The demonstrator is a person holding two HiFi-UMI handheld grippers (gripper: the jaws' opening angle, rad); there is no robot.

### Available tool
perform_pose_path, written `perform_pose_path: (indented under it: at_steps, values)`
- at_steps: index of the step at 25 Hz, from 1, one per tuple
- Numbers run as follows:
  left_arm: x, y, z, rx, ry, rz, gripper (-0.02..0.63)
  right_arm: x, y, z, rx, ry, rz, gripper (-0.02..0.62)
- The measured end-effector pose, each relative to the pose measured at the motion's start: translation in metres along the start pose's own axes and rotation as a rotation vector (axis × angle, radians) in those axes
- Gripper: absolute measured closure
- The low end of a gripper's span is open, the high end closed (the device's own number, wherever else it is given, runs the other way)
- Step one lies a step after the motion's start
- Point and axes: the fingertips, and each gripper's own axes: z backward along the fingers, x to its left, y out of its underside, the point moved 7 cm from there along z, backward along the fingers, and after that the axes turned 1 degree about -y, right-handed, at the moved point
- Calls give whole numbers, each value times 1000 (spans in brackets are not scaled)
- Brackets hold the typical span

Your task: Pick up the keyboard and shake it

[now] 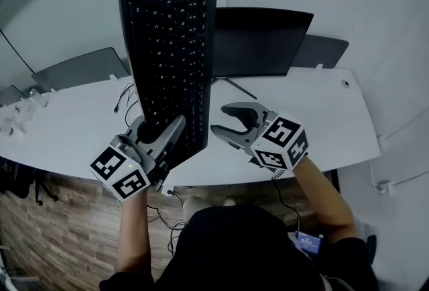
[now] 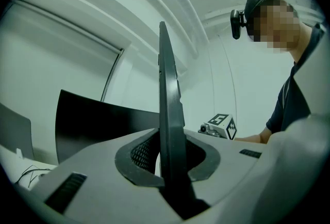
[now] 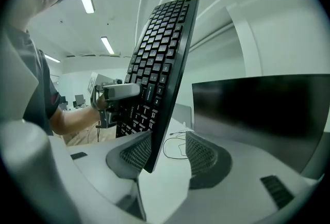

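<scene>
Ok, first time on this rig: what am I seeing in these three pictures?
No robot arm: a person holds a hand-held gripper in each hand. The head view looks down from the person's head; the other two cameras ride on the hand-held grippers. The left hand-held gripper is clamped on the black plastic keyboard, held upright above the white table. The right hand-held gripper is open beside it, holding nothing. A black flat monitor stands on the table.
</scene>
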Motion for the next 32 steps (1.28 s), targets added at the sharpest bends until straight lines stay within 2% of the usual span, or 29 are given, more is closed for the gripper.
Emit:
perform_pose_path:
  at_steps: [7, 15, 16, 17, 19, 20, 21, 30, 32]
  values:
    - [3, 4, -5, -24, 42, 14, 520, -8, 2, -6, -53, -65, -34, 399]
    - [6, 6, -11, -34, 144, 65, 520, -9, 6, -12, -158, -216, -149, 398]
    - [5, 7, -12, -30, 126, 53, 520, -13, 9, -17, -180, -266, -148, 397]
    - [4, 8, -12, -22, 75, 21, 520, -18, 11, -28, -215, -346, -137, 397]
    - [2, 4, -3, 5, -80, -73, 520, -28, 10, -60, -309, -559, -107, 397]
    - [1, 4, 0, 15, -131, -103, 520, -31, 10, -71, -343, -645, -102, 399]
    - [-1, 4, -1, 18, -147, -111, 520, -33, 12, -75, -361, -698, -107, 399]
    - [1, 4, -5, 13, -22, -27, 520, -35, 17, -71, -395, -900, -186, 399]
    - [1, 5, -5, 10, -8, -17, 520, -32, 18, -68, -405, -972, -201, 399]
